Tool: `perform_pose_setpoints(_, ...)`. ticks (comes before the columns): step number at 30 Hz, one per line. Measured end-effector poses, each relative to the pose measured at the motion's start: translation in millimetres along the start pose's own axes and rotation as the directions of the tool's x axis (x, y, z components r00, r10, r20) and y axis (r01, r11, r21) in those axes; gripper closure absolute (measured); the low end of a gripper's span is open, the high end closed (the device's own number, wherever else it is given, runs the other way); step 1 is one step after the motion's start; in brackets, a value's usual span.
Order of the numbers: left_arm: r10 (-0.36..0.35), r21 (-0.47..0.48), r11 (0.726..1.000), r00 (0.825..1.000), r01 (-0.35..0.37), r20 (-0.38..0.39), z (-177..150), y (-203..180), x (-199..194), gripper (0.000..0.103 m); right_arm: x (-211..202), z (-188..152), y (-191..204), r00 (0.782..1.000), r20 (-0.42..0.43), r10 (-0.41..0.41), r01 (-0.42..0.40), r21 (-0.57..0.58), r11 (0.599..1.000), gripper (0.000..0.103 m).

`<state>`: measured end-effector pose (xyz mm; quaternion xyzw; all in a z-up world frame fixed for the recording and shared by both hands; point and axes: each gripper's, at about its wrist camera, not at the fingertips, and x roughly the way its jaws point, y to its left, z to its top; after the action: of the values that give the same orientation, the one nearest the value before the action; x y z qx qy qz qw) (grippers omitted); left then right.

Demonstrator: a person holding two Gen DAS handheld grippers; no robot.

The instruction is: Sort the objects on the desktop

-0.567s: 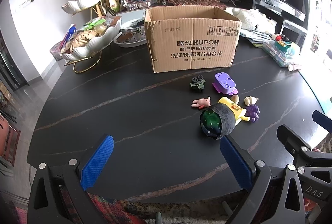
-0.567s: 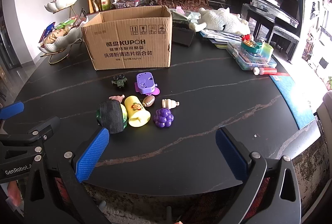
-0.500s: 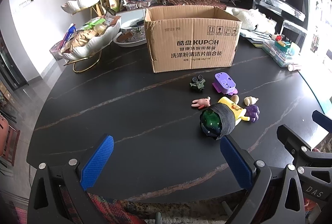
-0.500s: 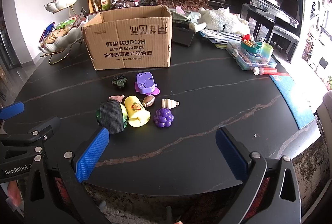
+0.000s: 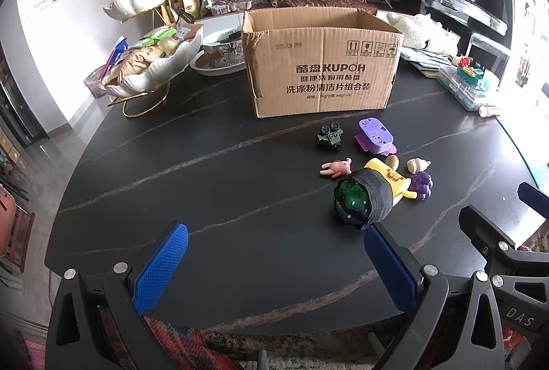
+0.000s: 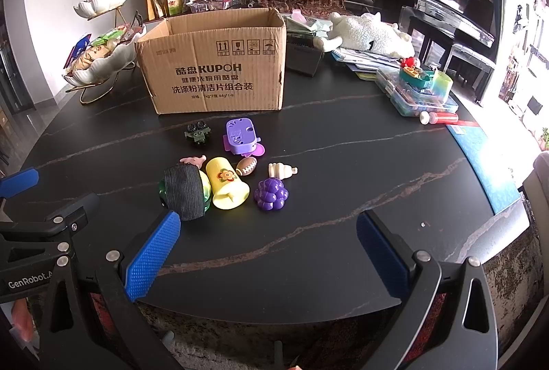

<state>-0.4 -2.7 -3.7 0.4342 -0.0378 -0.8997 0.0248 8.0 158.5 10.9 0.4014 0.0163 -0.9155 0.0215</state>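
Small toys lie in a cluster on the black table (image 5: 206, 191) in front of an open cardboard box (image 5: 322, 64) (image 6: 216, 61). Among them are a green ball wrapped in a dark band (image 6: 185, 191) (image 5: 363, 201), a yellow cup (image 6: 228, 186), purple grapes (image 6: 271, 195), a toy football (image 6: 247, 165), a cream bottle (image 6: 281, 170), a purple block (image 6: 240, 135) (image 5: 374, 136), a dark green toy car (image 6: 197, 133) (image 5: 329, 138) and a pink figure (image 5: 336, 168). My left gripper (image 5: 274, 243) and right gripper (image 6: 267, 232) hover open over the near table edge, with nothing between the pads.
A white shell-shaped snack stand (image 5: 154, 61) stands at the back left. A plush sheep (image 6: 370, 33), papers and a box of colourful items (image 6: 418, 88) sit at the back right, with a small bottle (image 6: 439, 117) beside them. A blue mat (image 6: 480, 157) lies at the right edge.
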Motion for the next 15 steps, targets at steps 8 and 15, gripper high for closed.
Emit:
perform_pose_setpoints(8, -0.009, -0.009, 1.0, 1.0, 0.009, -0.016, -1.0, 1.5, 0.9, 0.001, -0.2, -0.5, -0.1, 1.0, -0.005, -0.004, 0.004, -0.002, 1.0, 0.001)
perform_pose_setpoints(15, -0.007, -0.01, 1.0, 1.0, 0.007, -0.02, -0.7, 1.3, 1.5, 0.001, 0.6, 0.3, 0.9, 1.0, -0.008, -0.01, 0.01, -0.008, 1.0, 0.001)
